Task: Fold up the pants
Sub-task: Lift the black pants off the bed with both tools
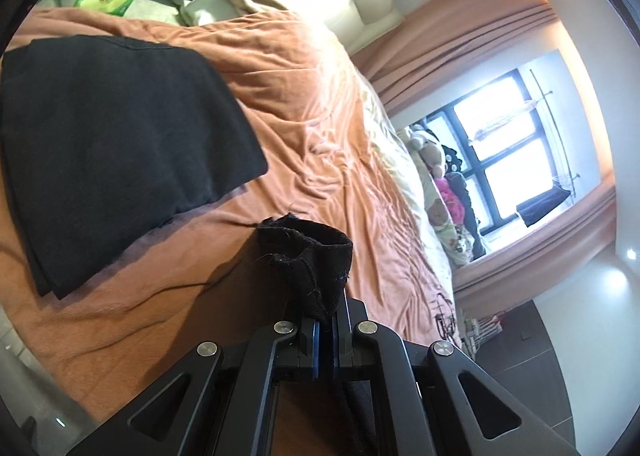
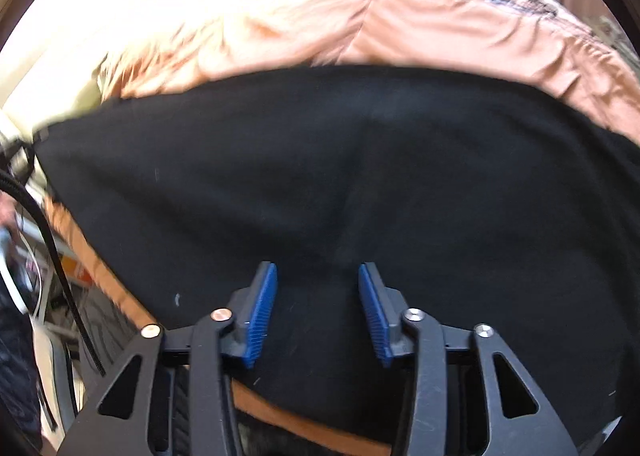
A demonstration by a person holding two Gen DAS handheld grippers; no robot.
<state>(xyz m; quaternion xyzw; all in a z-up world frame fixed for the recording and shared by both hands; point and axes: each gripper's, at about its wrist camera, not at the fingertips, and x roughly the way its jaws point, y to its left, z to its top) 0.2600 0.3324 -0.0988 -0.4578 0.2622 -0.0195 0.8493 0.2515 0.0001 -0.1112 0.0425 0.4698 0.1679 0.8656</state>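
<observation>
The black pants (image 1: 120, 144) lie spread flat on the bed (image 1: 320, 116), on top of an orange blanket (image 1: 300, 96). They look folded over at least once already, because one edge shows two layers.

The left tool (image 1: 327, 320) is shut tight on a bunched bit of black cloth (image 1: 312, 256). This bit sticks up out of the tool like a little cuff. It is likely an end of the pants, but how it joins the flat part cannot be seen here. Holding the end tight means the cloth will not slip when it is lifted and carried over for a fold.

The right tool (image 2: 318, 312) is above the flat black cloth (image 2: 360, 176). No earlier picture shows how it got there. Its two blue pads (image 2: 260, 316) stand apart, with cloth under the gap. The pads do not seem to press on anything. That picture is a bit blurry. It may be getting ready to pinch the cloth, or to hold it down.

A window (image 1: 500, 144) and some soft toys (image 1: 436, 176) are far off at the side of the bed.
</observation>
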